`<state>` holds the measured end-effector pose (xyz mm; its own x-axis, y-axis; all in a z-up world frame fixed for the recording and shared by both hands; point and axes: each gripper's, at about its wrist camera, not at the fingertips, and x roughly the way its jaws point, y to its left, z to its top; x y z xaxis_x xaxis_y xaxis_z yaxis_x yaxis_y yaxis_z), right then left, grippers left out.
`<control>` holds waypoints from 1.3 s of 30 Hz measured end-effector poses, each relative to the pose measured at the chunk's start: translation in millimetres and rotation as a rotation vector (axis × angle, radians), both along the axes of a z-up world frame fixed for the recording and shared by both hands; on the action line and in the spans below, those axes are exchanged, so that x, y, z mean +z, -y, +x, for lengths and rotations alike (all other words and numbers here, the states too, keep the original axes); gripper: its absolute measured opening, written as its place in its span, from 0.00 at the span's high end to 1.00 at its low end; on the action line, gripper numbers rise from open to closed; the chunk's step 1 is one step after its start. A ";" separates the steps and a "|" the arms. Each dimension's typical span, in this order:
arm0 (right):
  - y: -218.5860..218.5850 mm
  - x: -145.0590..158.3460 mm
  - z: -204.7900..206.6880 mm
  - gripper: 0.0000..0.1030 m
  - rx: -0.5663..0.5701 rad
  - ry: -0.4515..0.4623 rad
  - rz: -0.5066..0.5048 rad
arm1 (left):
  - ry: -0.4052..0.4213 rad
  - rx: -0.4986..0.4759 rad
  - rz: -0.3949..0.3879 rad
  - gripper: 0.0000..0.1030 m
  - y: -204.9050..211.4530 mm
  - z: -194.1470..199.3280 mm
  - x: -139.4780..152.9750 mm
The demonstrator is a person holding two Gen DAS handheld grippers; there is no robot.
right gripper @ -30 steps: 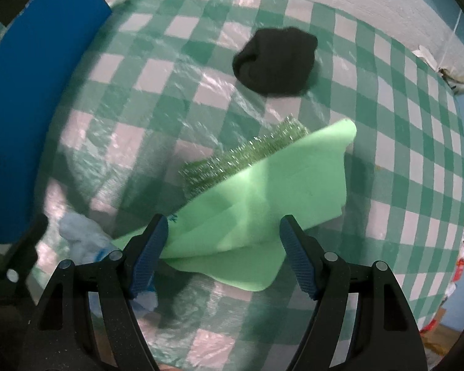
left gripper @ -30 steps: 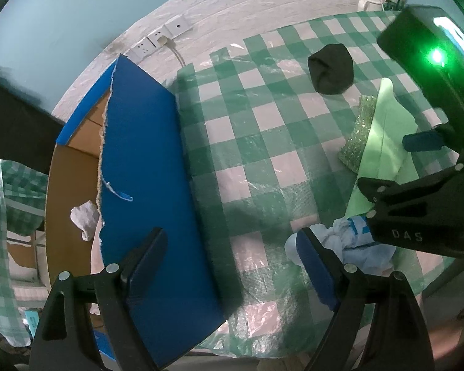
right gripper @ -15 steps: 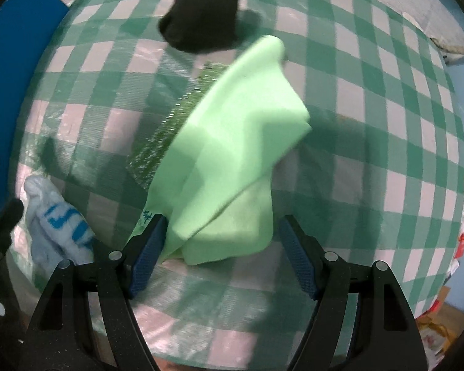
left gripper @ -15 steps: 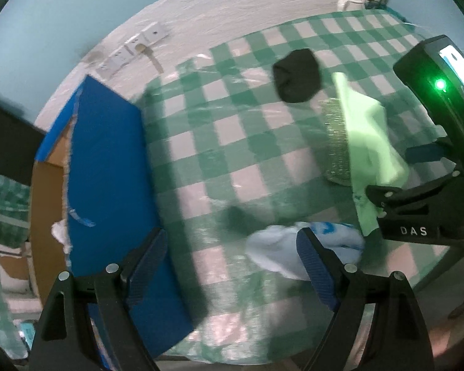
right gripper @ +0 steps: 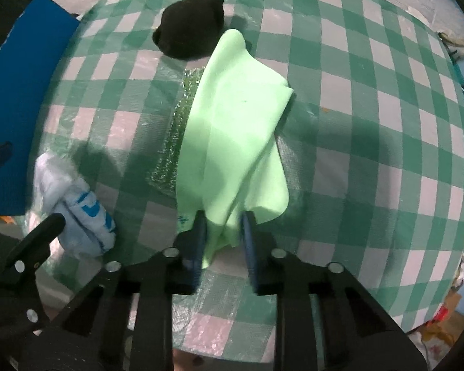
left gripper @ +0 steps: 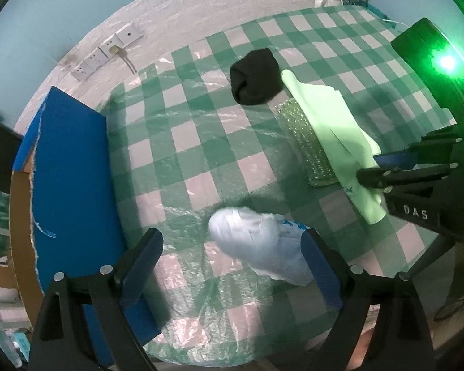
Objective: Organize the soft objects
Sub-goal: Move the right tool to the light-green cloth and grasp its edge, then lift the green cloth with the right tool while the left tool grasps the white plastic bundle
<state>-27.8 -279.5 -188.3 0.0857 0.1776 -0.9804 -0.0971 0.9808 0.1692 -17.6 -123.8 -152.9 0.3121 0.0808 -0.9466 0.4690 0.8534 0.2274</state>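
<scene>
The right gripper is closing its blue pads on the near edge of a light green cloth, the soft fabric bunched between the jaws and draped forward in smooth folds over a glittery green scouring pad on the table. The left gripper hangs with its jaws spread wide and opening further, poised over a crumpled white-and-blue bundle whose edge lies just beside the right-hand pad; whether they touch cannot be told. A rolled black sock-like lump sits beyond the cloth's far tip. All rest on a green-and-white checked tablecloth under clear crinkled plastic. At the table's left edge stands a cardboard box with a blue flap; its contents cannot be made out.
</scene>
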 end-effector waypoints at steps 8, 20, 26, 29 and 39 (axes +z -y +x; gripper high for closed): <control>1.4 22.6 11.8 0.88 -0.016 0.067 -0.023 | -0.008 0.006 -0.033 0.11 -6.1 -0.8 9.3; 39.8 55.5 20.3 0.89 -0.128 0.127 -0.123 | -0.019 0.026 -0.014 0.11 -7.8 8.1 -3.5; 56.7 41.5 22.2 0.87 -0.174 0.108 -0.099 | -0.014 0.021 -0.025 0.11 -1.4 12.2 -3.3; 42.7 32.3 27.2 0.40 -0.139 0.096 -0.064 | -0.009 0.015 -0.052 0.11 5.0 15.4 0.2; 4.3 11.5 48.8 0.38 -0.012 0.136 -0.064 | 0.002 -0.015 -0.133 0.11 27.5 26.6 0.7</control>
<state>21.0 -283.8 -176.8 0.2202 0.1133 -0.9689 -0.1032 0.9904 0.0923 9.0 -151.4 -152.2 0.3143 -0.0506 -0.9480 0.4817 0.8690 0.1133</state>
